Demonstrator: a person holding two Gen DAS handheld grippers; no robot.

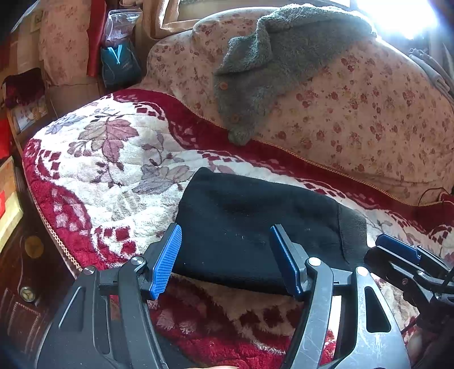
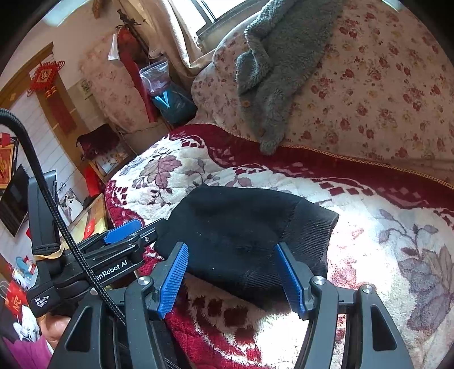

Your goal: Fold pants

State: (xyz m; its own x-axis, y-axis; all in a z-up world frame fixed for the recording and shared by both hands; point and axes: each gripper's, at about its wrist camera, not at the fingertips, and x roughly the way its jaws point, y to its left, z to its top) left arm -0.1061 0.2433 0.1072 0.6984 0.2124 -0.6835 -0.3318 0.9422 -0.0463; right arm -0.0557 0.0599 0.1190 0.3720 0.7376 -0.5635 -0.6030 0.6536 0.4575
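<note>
Both grippers, left gripper (image 1: 225, 261) and right gripper (image 2: 231, 279), hold jaws wide, empty, above folded black pants (image 1: 255, 224).

Setting: a lived-in room of a home, furnished for sitting or sleeping. Evidence:

- A plush red-and-cream floral blanket (image 2: 354, 227) covers the soft seat or bed that fills the centre of both views.
- A large floral cushion (image 2: 383, 93) lies along the upper right, with a grey fleece garment (image 2: 272, 85) draped over it.
- A curtain (image 2: 176, 31) hangs beside a bright window (image 2: 224, 8) at top centre.
- A red knot ornament (image 2: 45, 76) hangs on a wooden door frame at upper left.
- A plastic bag (image 2: 159, 76) and other household items stand against the wall.
</note>
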